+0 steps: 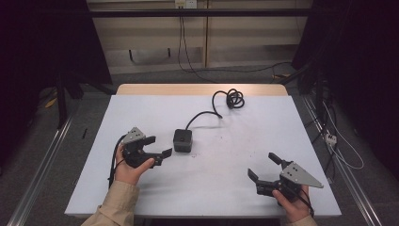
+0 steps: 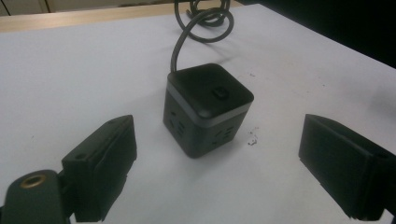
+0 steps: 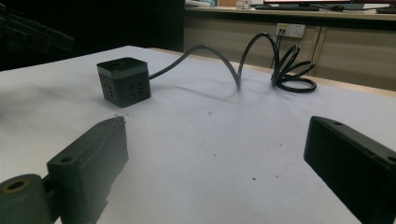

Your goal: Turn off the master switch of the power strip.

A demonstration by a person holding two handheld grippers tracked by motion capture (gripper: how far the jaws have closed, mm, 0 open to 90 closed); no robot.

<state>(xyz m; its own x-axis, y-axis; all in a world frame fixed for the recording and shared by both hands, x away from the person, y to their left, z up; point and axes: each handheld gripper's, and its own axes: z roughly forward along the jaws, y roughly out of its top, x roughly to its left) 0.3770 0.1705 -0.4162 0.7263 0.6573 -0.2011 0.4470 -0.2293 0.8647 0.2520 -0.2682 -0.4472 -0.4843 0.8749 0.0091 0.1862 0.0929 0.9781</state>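
Centrally placed on the white table: a black cube socket, squat and boxy, upright on its base, a switch on its top face and outlets in the side walls. Trailing from its back, a grey-black cord arching toward a loose coil near the far edge. Probably dense for its size, rigid and hard-shelled, not fragile; smooth plastic, so likely a bit slippery under the pads. Best taken across two opposite flat side walls, low on the body, clear of the switch and of the face where the cord leaves. Stiff cord likely to tug or swivel the cube when moved, with the coil dragging behind.

Just left of the cube, the left gripper, aimed at it, jaws spread wide with nothing between them; in the left gripper view, the cube a short way ahead and between the two jaw lines, not touched. Well apart, near the table's front right corner, the right gripper, likewise gaping and empty, pointed toward the cube from afar.

Plenty of bare tabletop all round the cube, especially to the right and front. Front edge close under both hands; far edge near the coil, a strip of wood showing beyond the white sheet. Only a few small specks on the surface.
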